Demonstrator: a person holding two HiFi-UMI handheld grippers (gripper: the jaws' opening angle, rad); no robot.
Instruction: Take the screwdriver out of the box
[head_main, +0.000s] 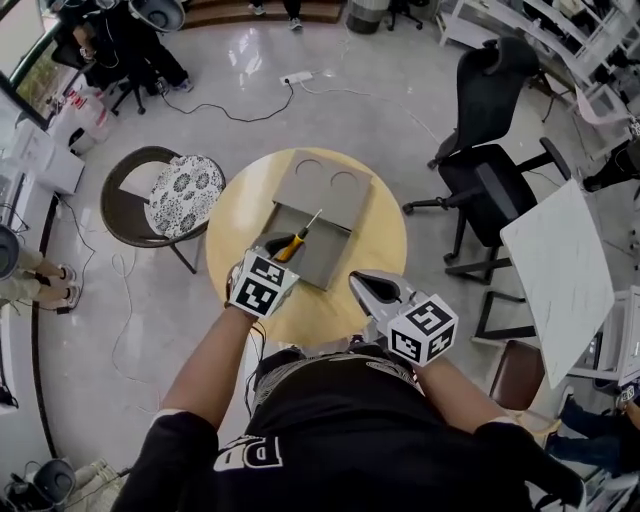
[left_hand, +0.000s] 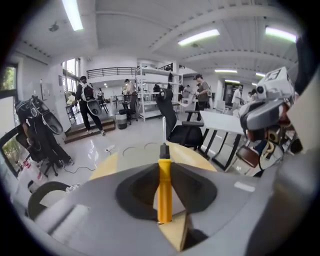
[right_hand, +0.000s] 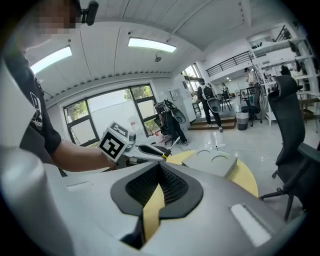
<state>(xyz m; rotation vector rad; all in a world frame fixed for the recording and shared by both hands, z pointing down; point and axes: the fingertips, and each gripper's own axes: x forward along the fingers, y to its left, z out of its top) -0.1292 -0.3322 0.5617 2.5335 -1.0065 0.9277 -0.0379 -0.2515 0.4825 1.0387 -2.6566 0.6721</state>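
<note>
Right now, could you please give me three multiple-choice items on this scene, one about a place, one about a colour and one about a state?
1. Where is the screwdriver? A. On the floor. B. Between the left gripper's jaws. C. On a chair seat.
2. What colour is its handle? A. Yellow. B. Red. C. Blue.
3. How is the grey box on the table? A. Shut. B. Upside down. C. Open.
Answers: 1 B, the left gripper view shows both pads pressed on the handle. 2 A, it shows yellow in the head view and the left gripper view. 3 C, the head view shows its lid folded back and its inside exposed.
</note>
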